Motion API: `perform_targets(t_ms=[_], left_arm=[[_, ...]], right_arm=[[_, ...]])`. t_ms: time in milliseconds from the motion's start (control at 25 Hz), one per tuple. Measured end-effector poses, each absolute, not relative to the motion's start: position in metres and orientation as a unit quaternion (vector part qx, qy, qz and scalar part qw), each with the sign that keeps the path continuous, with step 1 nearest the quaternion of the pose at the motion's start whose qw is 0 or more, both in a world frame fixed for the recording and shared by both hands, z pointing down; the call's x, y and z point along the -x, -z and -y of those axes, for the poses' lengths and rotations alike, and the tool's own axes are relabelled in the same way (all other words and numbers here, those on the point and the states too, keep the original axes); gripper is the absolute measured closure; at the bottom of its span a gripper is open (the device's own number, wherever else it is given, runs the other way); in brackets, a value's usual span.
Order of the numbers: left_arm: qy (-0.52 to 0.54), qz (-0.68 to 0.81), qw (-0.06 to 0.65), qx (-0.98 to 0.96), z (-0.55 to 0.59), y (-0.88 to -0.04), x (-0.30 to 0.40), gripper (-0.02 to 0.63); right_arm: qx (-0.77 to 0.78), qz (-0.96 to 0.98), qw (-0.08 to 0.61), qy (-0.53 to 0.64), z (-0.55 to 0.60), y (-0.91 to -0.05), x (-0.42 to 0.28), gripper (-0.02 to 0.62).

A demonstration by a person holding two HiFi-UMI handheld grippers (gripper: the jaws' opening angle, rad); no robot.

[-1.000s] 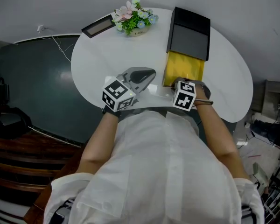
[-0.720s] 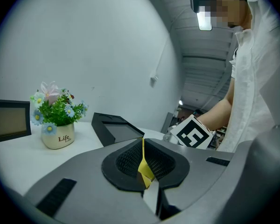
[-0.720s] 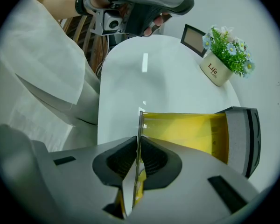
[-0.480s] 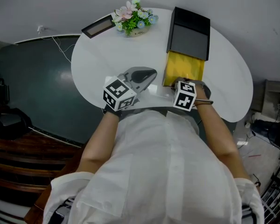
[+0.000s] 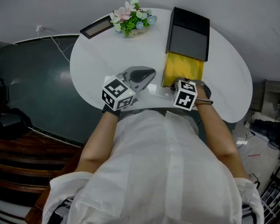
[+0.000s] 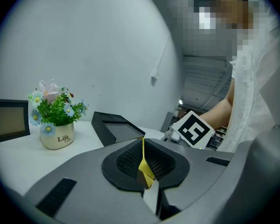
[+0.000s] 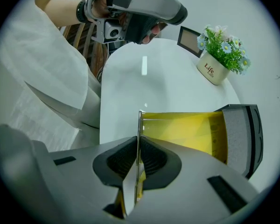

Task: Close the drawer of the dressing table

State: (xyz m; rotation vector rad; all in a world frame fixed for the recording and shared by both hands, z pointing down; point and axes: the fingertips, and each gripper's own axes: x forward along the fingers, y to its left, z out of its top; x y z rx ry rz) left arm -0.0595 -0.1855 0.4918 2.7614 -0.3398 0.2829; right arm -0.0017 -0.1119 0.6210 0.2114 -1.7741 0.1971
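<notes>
Nothing had moved: my right gripper (image 7: 138,148) pinched the drawer (image 7: 186,132) by its front wall to push it shut; my left gripper (image 6: 143,160) sat closed, empty.

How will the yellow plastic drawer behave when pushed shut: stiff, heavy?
Likely stiff: the yellow plastic drawer keeps straight, flat walls. Probably light, since walls look thin. The black rectangular box may slide on the smooth white table.

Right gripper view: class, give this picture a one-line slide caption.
Right claw shut on the front wall of the pulled-out yellow drawer, its dark case behind on the white table.
</notes>
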Motion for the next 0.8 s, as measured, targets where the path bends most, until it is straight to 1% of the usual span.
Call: perform_targets(t_ms=[280, 800], left_arm=[[-0.097, 0.123, 0.175, -0.972, 0.188, -0.491, 0.06, 0.586], [-0.097, 0.13, 0.181, -0.97, 0.195, -0.494, 0.057, 0.586]], right_arm=[[-0.092, 0.775, 0.618, -0.096, 0.117, -0.616, 0.0, 0.569], [-0.114, 0.772, 0.621, -0.075, 0.158, -0.609, -0.014, 0.572]])
